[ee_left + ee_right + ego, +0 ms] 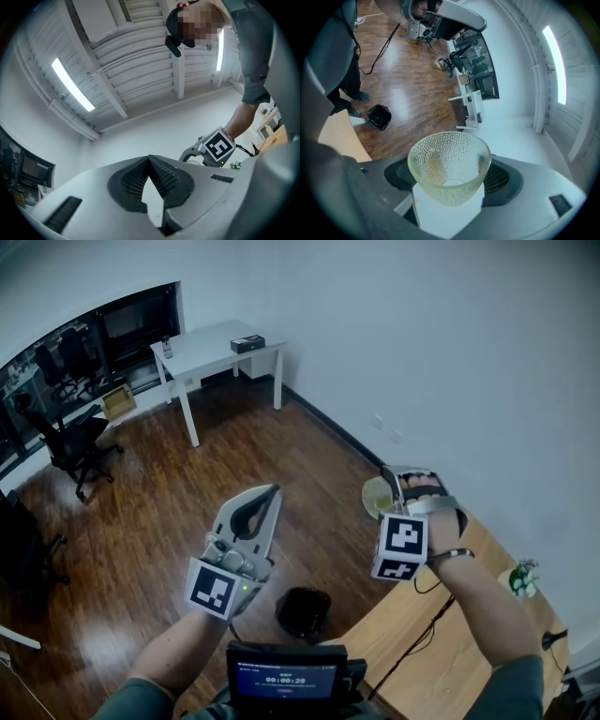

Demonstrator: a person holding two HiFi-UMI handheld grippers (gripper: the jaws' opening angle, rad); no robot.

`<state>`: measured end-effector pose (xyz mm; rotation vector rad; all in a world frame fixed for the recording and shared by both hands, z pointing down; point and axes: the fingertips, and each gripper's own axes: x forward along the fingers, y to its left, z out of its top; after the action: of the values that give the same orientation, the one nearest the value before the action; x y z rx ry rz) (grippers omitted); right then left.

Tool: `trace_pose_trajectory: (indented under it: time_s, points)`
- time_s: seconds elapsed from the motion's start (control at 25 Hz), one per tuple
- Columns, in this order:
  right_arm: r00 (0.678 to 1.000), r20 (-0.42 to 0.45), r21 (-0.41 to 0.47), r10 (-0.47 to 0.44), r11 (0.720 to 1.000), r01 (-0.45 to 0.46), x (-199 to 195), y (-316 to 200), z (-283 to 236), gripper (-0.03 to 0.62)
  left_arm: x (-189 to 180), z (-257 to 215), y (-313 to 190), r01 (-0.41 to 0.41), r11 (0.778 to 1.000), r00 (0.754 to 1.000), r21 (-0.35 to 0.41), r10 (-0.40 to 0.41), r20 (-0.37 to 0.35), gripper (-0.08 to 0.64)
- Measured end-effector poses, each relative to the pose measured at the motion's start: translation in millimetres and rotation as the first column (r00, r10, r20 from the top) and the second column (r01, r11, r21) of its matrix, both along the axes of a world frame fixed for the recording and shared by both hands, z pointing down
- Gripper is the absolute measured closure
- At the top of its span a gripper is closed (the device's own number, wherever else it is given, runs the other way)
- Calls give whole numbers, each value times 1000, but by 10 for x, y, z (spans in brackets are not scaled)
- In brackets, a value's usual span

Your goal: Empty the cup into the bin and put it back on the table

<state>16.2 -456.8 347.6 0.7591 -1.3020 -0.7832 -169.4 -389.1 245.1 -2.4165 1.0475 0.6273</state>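
Note:
A clear dimpled glass cup [449, 161] sits between the jaws of my right gripper [394, 486], which is shut on it. The dark pads [502, 180] press its sides. I look into the cup's wide mouth and see nothing inside. In the head view the cup [376, 496] hangs over the wood floor, just off the end of the wooden table [441, 638]. The black bin [303, 612] stands on the floor below, between my arms; it is also in the right gripper view [378, 116]. My left gripper [271, 491] points upward, shut and empty, its tips [149, 158] meeting.
A white desk [220, 345] with a small dark box stands at the far wall, with a black office chair [80, 442] to its left. A small plant [521, 579] and a black cable [427, 629] are on the wooden table. A device with a lit screen [284, 678] is at my chest.

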Motion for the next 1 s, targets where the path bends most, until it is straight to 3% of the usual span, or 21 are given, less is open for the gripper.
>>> trace_pose_trajectory:
  time_s: [0.16, 0.76, 0.88, 1.0]
  points:
    - [1000, -13, -3, -1, 1000, 1, -23, 17, 7, 195, -51, 60, -27, -6, 999, 1000, -40, 6, -9, 569]
    - [999, -50, -35, -12, 999, 10, -8, -15, 88, 195, 22, 157, -64, -18, 998, 1000, -54, 18, 0, 569]
    - [998, -63, -32, -15, 999, 12, -4, -21, 94, 195, 8, 146, -47, -23, 999, 1000, -29, 22, -15, 569]
    - [997, -77, -30, -14, 999, 11, 8, -22, 90, 195, -13, 198, -82, -9, 997, 1000, -71, 8, -3, 569]
